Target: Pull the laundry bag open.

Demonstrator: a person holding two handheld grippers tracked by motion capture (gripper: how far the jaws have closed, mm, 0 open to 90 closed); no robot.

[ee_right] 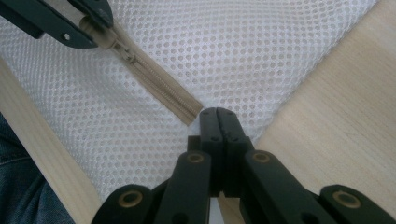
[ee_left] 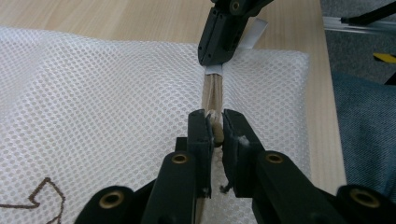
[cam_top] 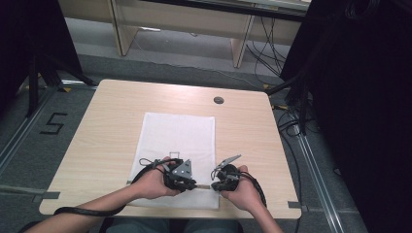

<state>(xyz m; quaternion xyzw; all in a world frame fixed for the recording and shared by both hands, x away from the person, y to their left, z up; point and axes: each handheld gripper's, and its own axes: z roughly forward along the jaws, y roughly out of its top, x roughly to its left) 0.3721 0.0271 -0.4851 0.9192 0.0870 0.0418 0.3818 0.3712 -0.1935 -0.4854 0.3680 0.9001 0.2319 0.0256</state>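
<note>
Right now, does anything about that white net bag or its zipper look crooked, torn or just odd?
Nothing stands out. The white mesh bag lies flat and square on the table, with no tear visible. Its beige zipper runs straight; the left gripper pinches the slider, and the right gripper is shut at the zipper's end.

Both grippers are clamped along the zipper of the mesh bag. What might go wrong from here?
The left gripper pinches only the small zipper pull, so it may slip out under a tug. The right gripper clamps at the zipper end near the mesh bag corner; if that lets go, the loose bag could slide and bunch on the table.
</note>
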